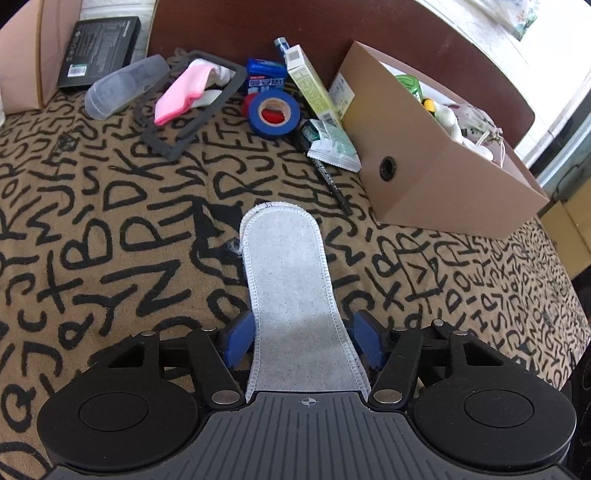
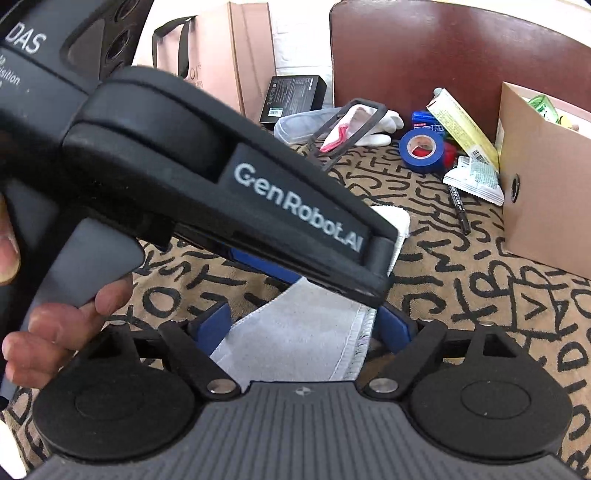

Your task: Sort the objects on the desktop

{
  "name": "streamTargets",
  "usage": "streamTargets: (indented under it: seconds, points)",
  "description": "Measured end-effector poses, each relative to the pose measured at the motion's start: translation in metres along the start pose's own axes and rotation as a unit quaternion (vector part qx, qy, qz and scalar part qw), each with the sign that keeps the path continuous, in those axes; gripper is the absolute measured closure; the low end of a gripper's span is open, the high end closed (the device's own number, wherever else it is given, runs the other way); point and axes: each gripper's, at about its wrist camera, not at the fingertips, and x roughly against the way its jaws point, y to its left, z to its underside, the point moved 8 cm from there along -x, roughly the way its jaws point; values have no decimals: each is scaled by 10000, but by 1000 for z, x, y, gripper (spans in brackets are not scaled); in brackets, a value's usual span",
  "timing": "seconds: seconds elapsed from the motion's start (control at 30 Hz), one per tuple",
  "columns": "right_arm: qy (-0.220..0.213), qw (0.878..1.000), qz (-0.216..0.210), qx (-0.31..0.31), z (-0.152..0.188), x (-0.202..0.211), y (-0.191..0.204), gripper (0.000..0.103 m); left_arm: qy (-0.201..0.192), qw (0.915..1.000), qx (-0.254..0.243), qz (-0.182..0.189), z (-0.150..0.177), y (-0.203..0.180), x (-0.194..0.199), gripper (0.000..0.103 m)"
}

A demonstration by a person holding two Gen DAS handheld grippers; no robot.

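Note:
A grey insole (image 1: 291,280) with white stitched edging lies on the letter-patterned tablecloth. My left gripper (image 1: 301,343) is open, its blue pads either side of the insole's near part, not pressing it. My right gripper (image 2: 301,328) is open too, its blue pads flanking the other end of the same insole (image 2: 295,339). The left gripper's black body (image 2: 229,192) crosses the right wrist view and hides much of the insole. The brown cardboard box (image 1: 436,162) with sorted items stands at the right.
At the back lie blue tape (image 1: 273,112), a pink cloth in a grey frame (image 1: 181,94), a clear case (image 1: 125,86), a black box (image 1: 99,50), a yellow-green carton (image 1: 312,83), a sachet (image 1: 334,146) and a black pen (image 1: 330,182). A dark chair back (image 1: 295,22) stands behind.

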Motion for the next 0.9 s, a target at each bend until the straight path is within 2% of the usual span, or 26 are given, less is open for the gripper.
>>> streamTargets:
  seconds: [0.23,0.47,0.67,0.8,0.83,0.9]
  points:
    - [-19,9998,-80,-206,-1,6,-7,26,-7,9999,-132,-76,4,-1,-2,32]
    - [-46,9993,-83,-350,-2,11,-15,48,-25,9996,-196,-188,5,-3,2,37]
    - [-216,9983,-131,-517,-3,25,-21,69,-229,9996,-71,-148,6,-6,17,38]
    - [-395,9977,-178,-523,-9,36,-20,74,-403,9990,-89,-146,5,-13,30,40]
    - [-431,9976,-178,-509,-11,39,-21,75,-455,9988,-97,-152,4,-15,33,44]
    - [-516,9973,-179,-489,-14,45,-21,77,-558,9983,-87,-144,3,-19,40,47]
